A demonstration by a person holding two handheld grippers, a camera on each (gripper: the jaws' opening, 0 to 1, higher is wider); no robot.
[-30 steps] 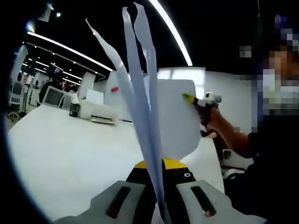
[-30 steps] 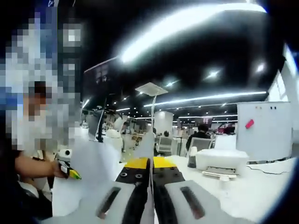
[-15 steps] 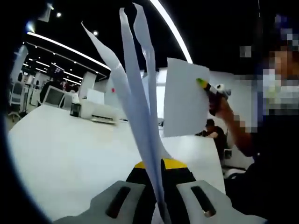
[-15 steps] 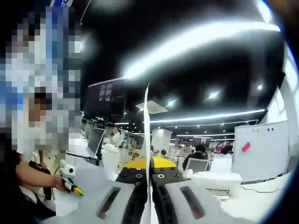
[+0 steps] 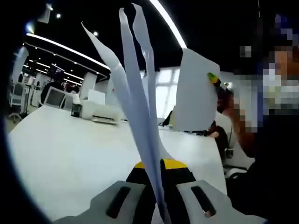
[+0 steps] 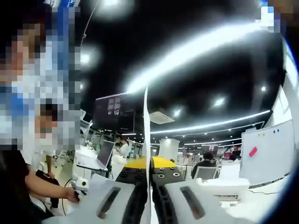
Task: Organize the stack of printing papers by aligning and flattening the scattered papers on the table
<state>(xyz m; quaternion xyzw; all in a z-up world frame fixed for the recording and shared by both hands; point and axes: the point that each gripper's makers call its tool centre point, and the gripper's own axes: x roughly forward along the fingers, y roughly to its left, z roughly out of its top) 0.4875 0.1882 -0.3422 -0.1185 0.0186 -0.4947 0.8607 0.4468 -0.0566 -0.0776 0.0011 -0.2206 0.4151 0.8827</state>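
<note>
My left gripper (image 5: 157, 166) is shut on several white sheets (image 5: 140, 93), which stand up edge-on and fan apart at the top. To their right, my right gripper (image 5: 213, 78) holds a single white sheet (image 5: 194, 93) in the air above the white table (image 5: 70, 158). In the right gripper view, my right gripper (image 6: 150, 164) is shut on that sheet (image 6: 147, 130), seen as a thin upright edge. The left gripper (image 6: 80, 183) shows low at the left in a person's hand.
A white printer (image 5: 100, 113) and a dark bottle (image 5: 75, 110) stand at the table's far side. A whiteboard (image 6: 271, 149) stands at the right. The person's arm (image 5: 243, 135) reaches in from the right. Desks and monitors lie beyond.
The right gripper has raised its single sheet higher and turned it more upright. The left gripper and its sheets have stayed put.
</note>
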